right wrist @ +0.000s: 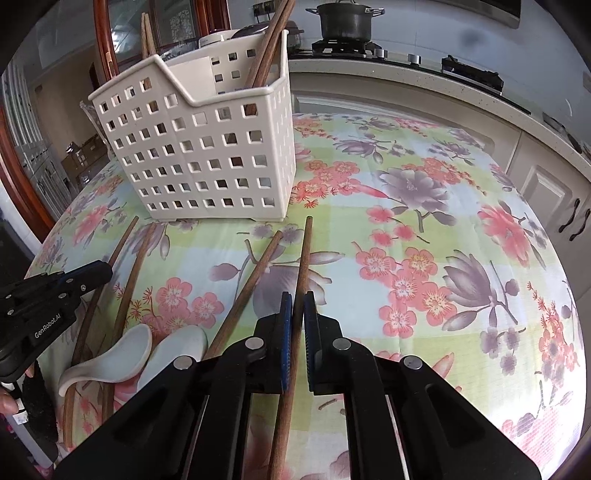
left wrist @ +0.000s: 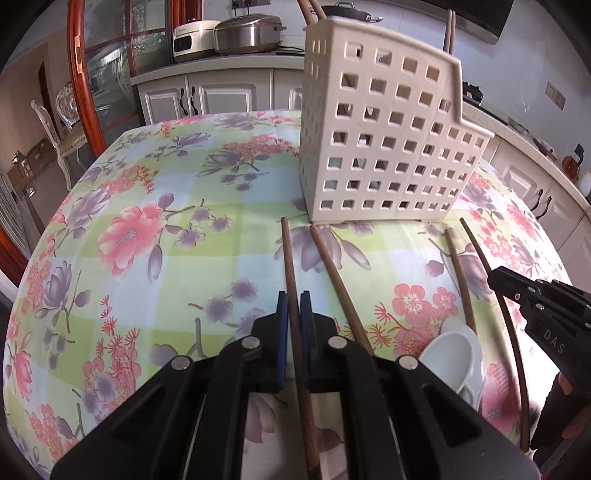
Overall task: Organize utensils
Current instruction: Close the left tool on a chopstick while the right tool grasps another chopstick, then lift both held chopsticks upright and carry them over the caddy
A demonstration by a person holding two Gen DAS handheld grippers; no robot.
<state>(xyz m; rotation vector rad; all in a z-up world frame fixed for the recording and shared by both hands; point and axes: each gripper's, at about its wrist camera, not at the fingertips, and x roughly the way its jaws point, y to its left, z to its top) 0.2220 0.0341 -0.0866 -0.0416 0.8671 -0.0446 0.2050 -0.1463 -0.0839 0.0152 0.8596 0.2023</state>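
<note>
A cream perforated utensil holder (left wrist: 384, 144) stands on the floral tablecloth, with several wooden chopsticks upright in it (right wrist: 266, 48). My left gripper (left wrist: 294, 306) is shut on a wooden chopstick (left wrist: 290, 258) that points toward the holder. My right gripper (right wrist: 298, 306) is shut on another wooden chopstick (right wrist: 304, 254); it also shows at the right edge of the left wrist view (left wrist: 496, 277). More chopsticks (left wrist: 340, 280) (right wrist: 255, 280) lie loose on the cloth. Two white ceramic spoons (right wrist: 114, 358) (left wrist: 450, 354) lie between the grippers.
The round table (right wrist: 424, 206) carries a flowered cloth. Kitchen counters and cabinets (right wrist: 480, 96) lie behind, with a pot on the stove (right wrist: 345, 20) and rice cookers (left wrist: 243, 33). A chair (left wrist: 55, 136) and a red-framed glass door (left wrist: 103, 66) are at the left.
</note>
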